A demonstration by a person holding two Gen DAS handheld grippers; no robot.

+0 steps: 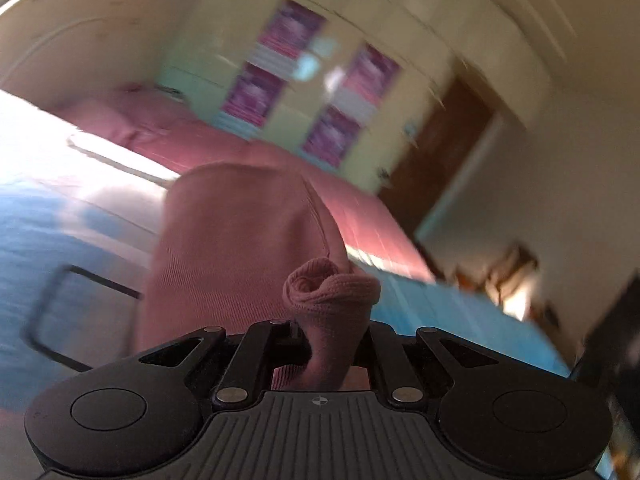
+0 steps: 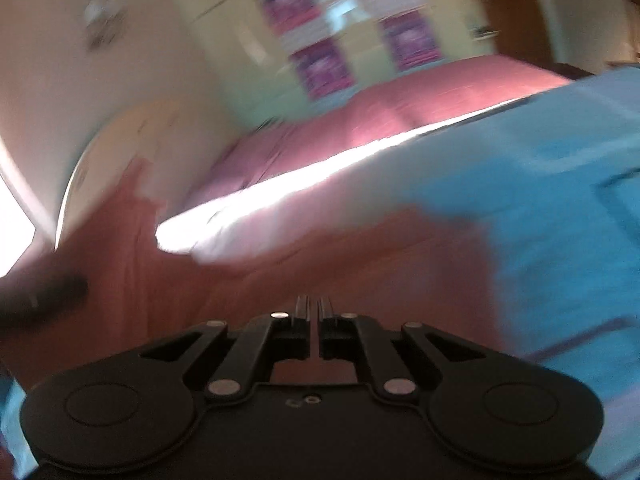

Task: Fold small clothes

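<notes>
Left gripper (image 1: 332, 320) clamped on a bunched edge of the pink garment (image 1: 240, 248) — the cloth hangs lifted in front of it, above the blue sheet (image 1: 72, 232). Right gripper (image 2: 315, 316) pinched together, nothing between the fingers — pink cloth (image 2: 360, 256) spread just ahead of it, across the blue surface. Both views smeared with blur. Cupboard (image 1: 304, 92) with purple panels behind the bed.
</notes>
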